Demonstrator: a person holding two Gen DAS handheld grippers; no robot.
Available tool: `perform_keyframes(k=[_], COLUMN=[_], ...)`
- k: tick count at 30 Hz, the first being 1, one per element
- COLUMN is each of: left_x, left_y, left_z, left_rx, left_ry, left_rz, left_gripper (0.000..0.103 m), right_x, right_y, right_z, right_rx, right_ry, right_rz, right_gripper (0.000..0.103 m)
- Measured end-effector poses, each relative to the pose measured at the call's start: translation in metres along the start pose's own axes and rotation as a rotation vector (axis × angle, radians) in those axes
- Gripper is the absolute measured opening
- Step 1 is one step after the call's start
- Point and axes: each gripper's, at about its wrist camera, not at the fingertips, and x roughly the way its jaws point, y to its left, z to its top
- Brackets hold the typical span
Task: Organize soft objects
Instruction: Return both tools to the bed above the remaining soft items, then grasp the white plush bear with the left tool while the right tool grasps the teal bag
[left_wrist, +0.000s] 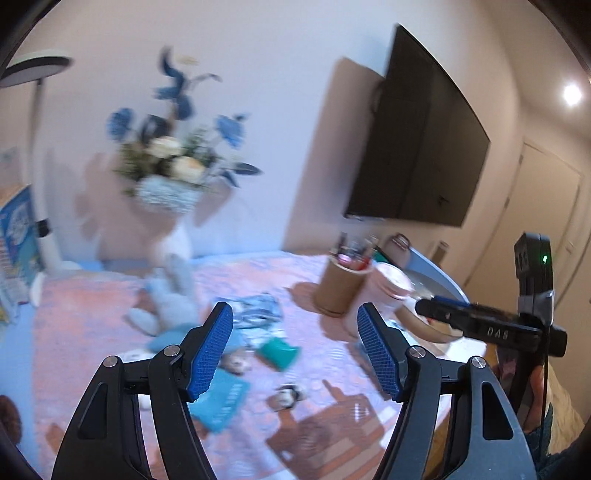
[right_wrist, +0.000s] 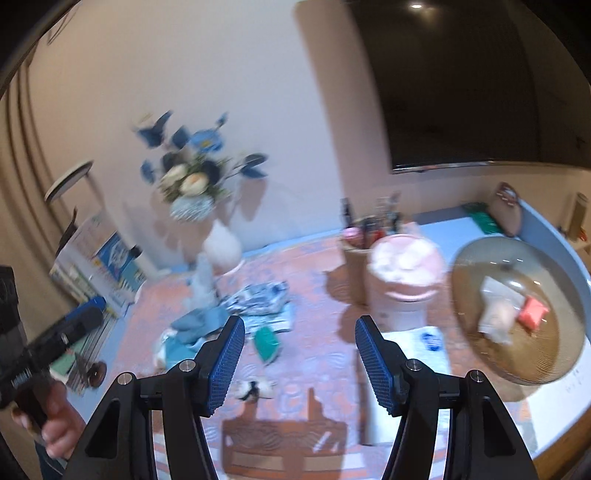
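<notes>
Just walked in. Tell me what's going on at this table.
A person holds a two-finger gripper in each hand above a table with a patterned cloth. Both the left gripper and the right gripper are open and hold nothing. Below them lie the soft things to sort: a grey plush rabbit, blue cloths, a patterned cloth, a green pouch and a small plush. None is gripped yet. The pictures are blurred.

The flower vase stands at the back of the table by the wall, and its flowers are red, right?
Not quite: the flower vase stands at the back of the table by the wall, but its flowers are blue and cream, not red. The right wrist view shows it.
</notes>
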Motion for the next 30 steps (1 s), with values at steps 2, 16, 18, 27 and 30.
perform_keyframes(k=[2, 16, 18, 27, 30], left_x=[-0.01, 0.036, 0.054, 0.1, 0.106], left_y=[0.019, 0.159, 0.177, 0.219, 0.225], left_z=[-0.003, -0.051, -0.065, -0.096, -0.104], left_rx=[-0.022, -0.261, -0.312, -0.471, -0.508], left_ry=[-0.015, 0.14, 0.181, 0.23, 0.225], left_rz=[0.025, 0.161, 0.139, 0.061, 0.01], left_gripper=[0.068, 0.069, 0.069, 0.069, 0.069], right_x=[0.012, 0.106, 0.122, 0.187, 0.201], right_y=[0.014, 0.09, 0.1, 0.104, 0.102], right_z=[-0.002, -0.029, -0.035, -0.054, -0.056], right_rx=[-0.023, -0.113, -0.117, -0.068, -0.061], right_ry=[0.026, 0.238, 0.273, 0.401, 0.418], right_rz=[0.013, 0.131, 0.149, 0.179, 0.171], right_gripper=[0.061, 0.08, 0.08, 0.08, 0.08])
